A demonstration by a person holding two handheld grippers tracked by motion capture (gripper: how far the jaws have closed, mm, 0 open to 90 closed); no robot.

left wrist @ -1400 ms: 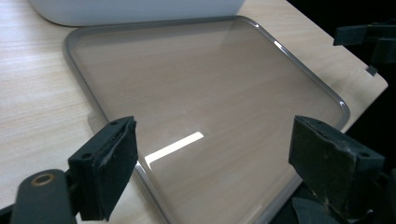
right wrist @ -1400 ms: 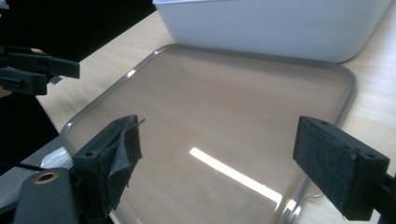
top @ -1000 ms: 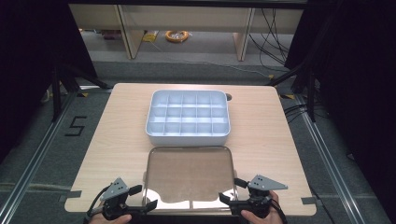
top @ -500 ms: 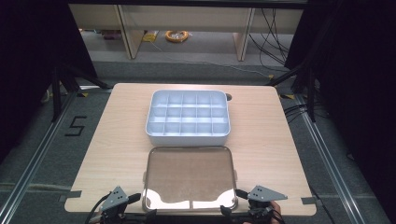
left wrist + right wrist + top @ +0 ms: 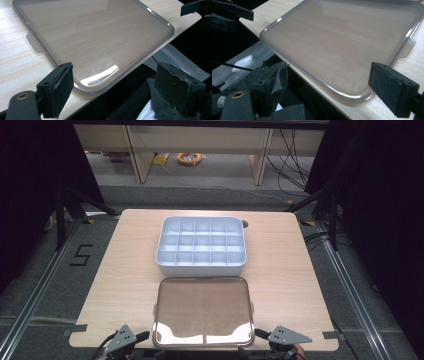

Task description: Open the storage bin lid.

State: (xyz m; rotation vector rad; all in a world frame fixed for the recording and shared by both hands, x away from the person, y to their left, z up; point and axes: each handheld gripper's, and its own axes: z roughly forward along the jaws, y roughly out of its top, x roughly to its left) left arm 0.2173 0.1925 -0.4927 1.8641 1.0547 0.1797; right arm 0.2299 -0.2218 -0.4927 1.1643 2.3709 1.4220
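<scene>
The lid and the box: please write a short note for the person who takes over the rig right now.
Left gripper: open, holds nothing, jaws astride the lid's near left corner, not touching.
Right gripper: open, holds nothing, at the lid's near right corner.
Lid: clear, flat on the table, its near edge at the table's front edge.
Box: white, with compartments, open, just behind the lid.
Done: nothing gripped so far.
Left, as I judge: grip the lid and probably put it on the box.
</scene>
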